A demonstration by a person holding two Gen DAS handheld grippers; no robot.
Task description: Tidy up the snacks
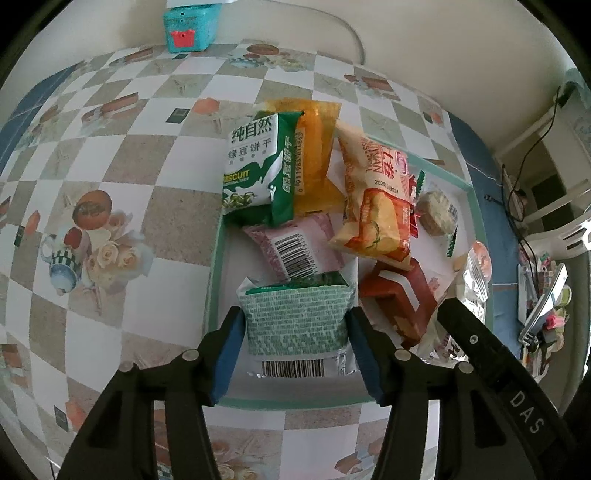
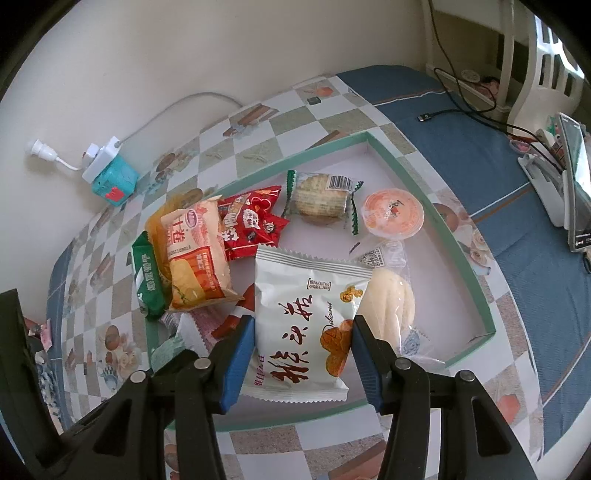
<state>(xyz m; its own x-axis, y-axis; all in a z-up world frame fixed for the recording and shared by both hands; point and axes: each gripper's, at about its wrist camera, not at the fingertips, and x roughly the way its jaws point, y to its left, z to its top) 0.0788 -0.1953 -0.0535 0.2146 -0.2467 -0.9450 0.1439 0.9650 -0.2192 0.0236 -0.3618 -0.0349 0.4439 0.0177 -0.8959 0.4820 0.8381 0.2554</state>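
Note:
A shallow tray with a green rim (image 1: 216, 258) (image 2: 410, 173) holds several snack packets. My left gripper (image 1: 295, 325) is shut on a green-and-white patterned packet (image 1: 295, 314) at the tray's near edge. My right gripper (image 2: 304, 334) is shut on a white packet with red Chinese writing (image 2: 306, 317) over the tray's near side. In the tray lie a green biscuit packet (image 1: 255, 166) (image 2: 147, 284), an orange chip bag (image 1: 373, 199) (image 2: 195, 254), a pink packet (image 1: 295, 247), a red packet (image 2: 251, 225), a round cake (image 2: 319, 195) and an orange jelly cup (image 2: 393, 216).
The tray sits on a checkered tablecloth (image 1: 110, 166). A teal box (image 1: 188, 26) (image 2: 114, 181) with a white power strip and cord stands by the wall. A blue cloth (image 2: 461, 140), cables and a phone on a stand (image 2: 576, 184) lie to the right.

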